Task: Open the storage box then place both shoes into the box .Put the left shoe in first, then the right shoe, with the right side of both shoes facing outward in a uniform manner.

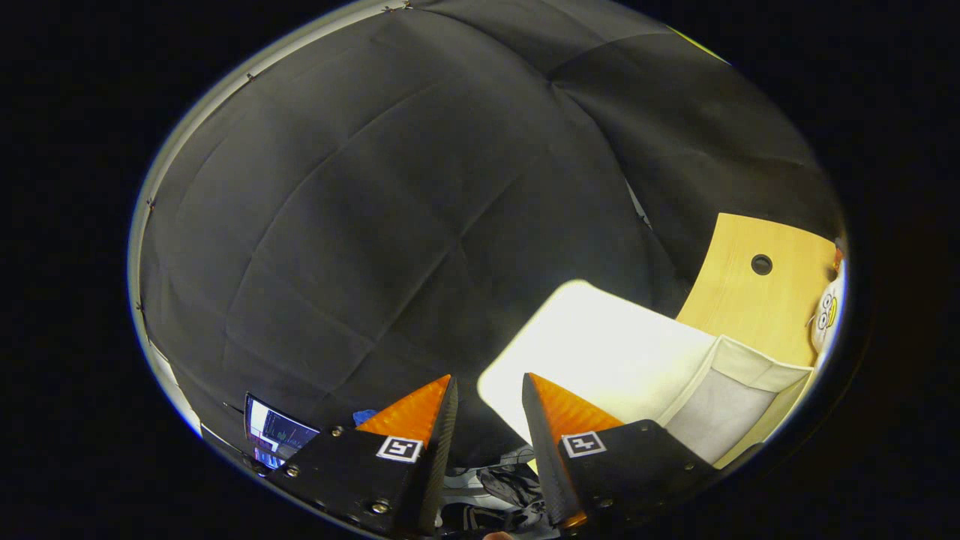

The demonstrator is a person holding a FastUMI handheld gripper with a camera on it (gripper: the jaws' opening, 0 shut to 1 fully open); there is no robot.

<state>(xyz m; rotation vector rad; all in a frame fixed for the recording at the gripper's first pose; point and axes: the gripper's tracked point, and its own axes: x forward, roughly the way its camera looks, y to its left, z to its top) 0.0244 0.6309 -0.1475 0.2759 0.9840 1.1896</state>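
Gripping the shoe [491, 491] low between its fingers, the gripper [487, 405] carries it near the open storage box [720, 397]; whether both press on it I cannot tell. Light, soft upper: best pinched at the stiffer collar.

Shoe [499, 487] between the jaws; box [720, 397] beyond.

Gripper [489, 390] fingers are parted around a shoe [499, 487] (contact unclear). Storage box [720, 405], lid raised, lies just beyond the fingers on the table [757, 300].
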